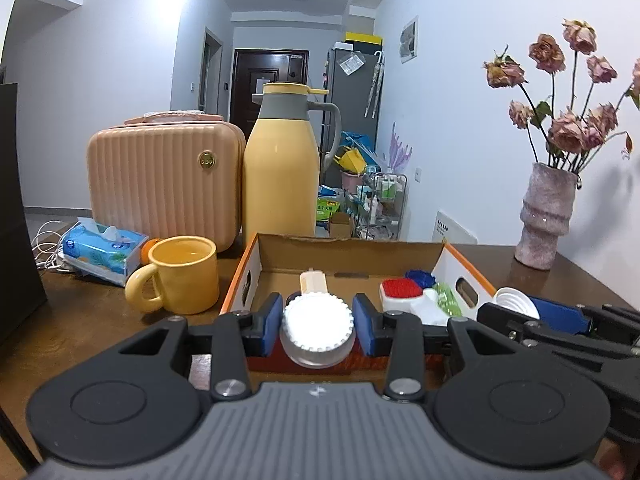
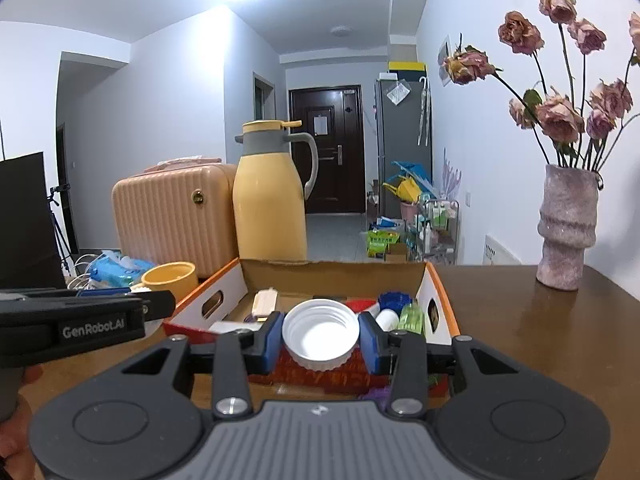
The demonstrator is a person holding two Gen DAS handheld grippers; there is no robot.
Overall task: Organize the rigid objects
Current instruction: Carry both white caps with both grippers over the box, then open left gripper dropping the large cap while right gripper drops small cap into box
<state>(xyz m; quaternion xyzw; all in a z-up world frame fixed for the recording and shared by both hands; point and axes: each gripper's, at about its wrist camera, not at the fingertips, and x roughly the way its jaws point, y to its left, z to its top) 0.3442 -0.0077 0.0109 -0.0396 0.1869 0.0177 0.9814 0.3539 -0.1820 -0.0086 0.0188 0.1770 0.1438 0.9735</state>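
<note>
Lids sit in both claws. Between the blue pads of the left gripper [image 1: 318, 326] is a round white lid [image 1: 318, 330] with a notched, toothed rim and a clear or pale grey skirt beneath it, flat top turned toward the camera; the pads press its two sides, and it hangs at the near wall of the cardboard box [image 1: 352, 250]. The right gripper [image 2: 320, 334] clamps a white screw cap [image 2: 320, 334] with its open side showing, thread rings inside and fine ribs around the outer edge, also at the box's near edge. In the left wrist view this same cap [image 1: 514, 300] shows off to the right, beside the box's white side wall. Inside the box lie a cream handled piece [image 1: 313, 282], a white brush with red bristles [image 1: 402, 292], a blue bristly item [image 1: 420, 278] and a green translucent piece [image 1: 448, 300]. Left of the box on the brown table [image 2: 540, 332] stand a yellow mug [image 1: 182, 278], a tissue pack [image 1: 104, 250], a peach case [image 1: 164, 178] and a yellow thermos jug [image 1: 282, 164]; a vase of dried roses [image 2: 568, 226] stands to the right.
</note>
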